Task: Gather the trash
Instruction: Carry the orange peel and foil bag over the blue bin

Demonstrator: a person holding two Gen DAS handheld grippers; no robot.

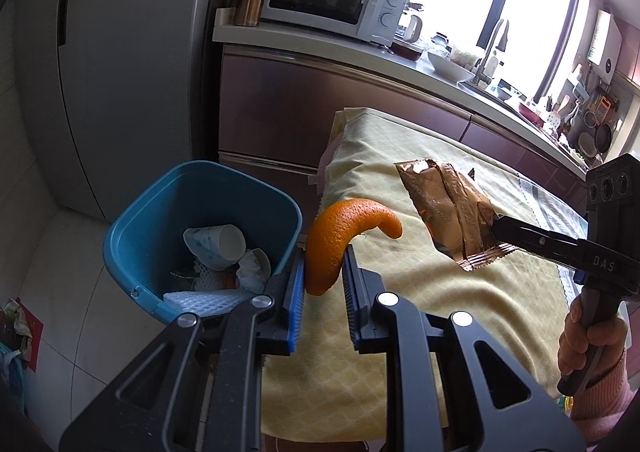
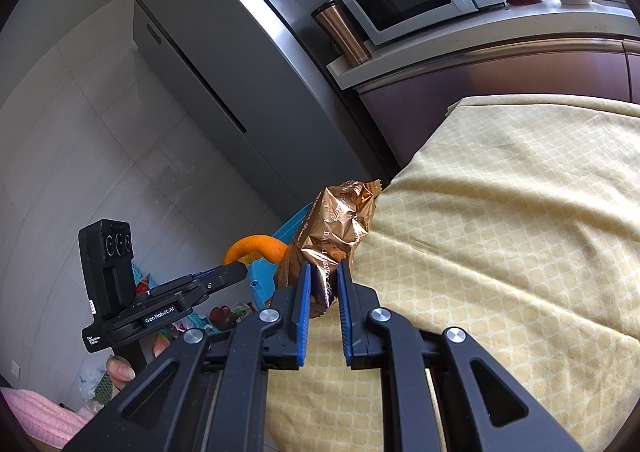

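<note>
Left jaws pinch a curled orange peel (image 1: 332, 240); right jaws pinch a crinkled gold wrapper (image 2: 332, 240), peel at its nine o'clock.

A table (image 1: 460, 308) draped in a pale yellow patterned cloth (image 2: 500, 211) is lying under and ahead of both tongs. The cloth surface in view is carrying nothing directly. Left of the tongs, the tiled floor (image 1: 76, 252) is bearing a blue bin (image 1: 132, 228), which is standing against the table's edge and holding a paper cup (image 1: 218, 246) and crumpled paper.
</note>
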